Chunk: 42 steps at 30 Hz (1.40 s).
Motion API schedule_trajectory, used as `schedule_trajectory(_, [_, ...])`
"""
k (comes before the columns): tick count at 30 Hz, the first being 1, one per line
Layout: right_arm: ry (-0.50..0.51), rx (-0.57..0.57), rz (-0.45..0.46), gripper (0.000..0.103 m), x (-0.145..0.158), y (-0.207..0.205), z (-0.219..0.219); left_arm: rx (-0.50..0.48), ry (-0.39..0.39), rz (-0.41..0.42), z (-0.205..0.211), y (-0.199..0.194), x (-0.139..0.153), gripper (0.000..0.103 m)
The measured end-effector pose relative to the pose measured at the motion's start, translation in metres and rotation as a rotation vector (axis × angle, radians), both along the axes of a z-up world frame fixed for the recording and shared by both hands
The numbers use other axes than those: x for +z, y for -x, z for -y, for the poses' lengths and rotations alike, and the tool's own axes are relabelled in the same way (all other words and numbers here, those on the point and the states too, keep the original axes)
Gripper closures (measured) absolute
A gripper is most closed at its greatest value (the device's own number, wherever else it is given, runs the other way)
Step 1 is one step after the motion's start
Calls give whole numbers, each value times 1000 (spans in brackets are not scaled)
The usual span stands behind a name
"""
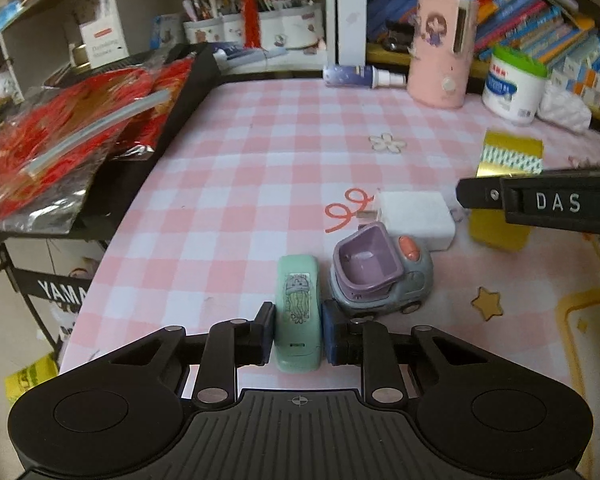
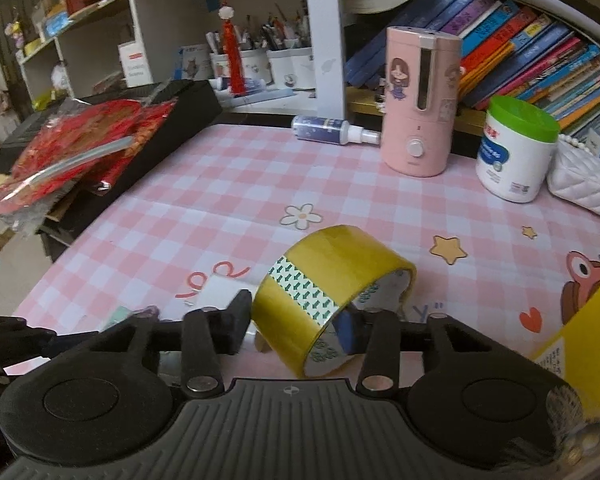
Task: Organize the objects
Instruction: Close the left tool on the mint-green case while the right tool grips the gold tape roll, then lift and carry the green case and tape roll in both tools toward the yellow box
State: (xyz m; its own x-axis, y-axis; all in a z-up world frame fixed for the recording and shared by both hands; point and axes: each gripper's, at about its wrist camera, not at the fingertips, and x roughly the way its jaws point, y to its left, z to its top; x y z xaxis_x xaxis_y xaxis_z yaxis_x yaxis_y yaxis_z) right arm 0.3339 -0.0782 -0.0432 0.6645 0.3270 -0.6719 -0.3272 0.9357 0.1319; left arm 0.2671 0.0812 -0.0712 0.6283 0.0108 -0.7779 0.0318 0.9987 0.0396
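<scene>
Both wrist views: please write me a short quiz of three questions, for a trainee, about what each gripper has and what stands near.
1. True or false: the left gripper is shut on the mint green case.
2. The right gripper has one finger outside and one inside which object? A) spray bottle B) yellow tape roll C) white tub
3. Which toy stands immediately beside the mint green case?

Key:
1. True.
2. B.
3. The grey and purple toy car.
</scene>
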Motion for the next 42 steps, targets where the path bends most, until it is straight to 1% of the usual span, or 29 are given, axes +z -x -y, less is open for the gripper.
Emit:
schedule_trajectory(1, [-6,0,5,78,2,2,1,9,16,10,-2,3,4,80])
schedule_trajectory(2, [-8,1,8,89,4,4,2,16,31,20,-4,7,8,80])
schedule_trajectory(6, [-27,-12,21,95,12,18,7,32,79,55,-9,22,25,80])
schedule_trajectory(10, [-35,-4,27,95,20,34,11,49,115,80,-14,39,37,80])
schedule_trajectory(15, [-25,27,29,95,30,62,11,60,139,108,-18,65,50,80])
schedule_trajectory(21, [-7,60,26,95,36,95,8,58,153,109,-19,93,53,80])
schedule_trajectory(31, [12,73,36,95,45,158,10,-4,174,155,-10,145,65,80])
schedule_trajectory(37, [11,50,31,95,43,199,9,-32,183,163,-8,182,66,80])
schedule_trajectory(42, [6,18,23,95,40,236,11,-76,188,162,-5,214,67,80])
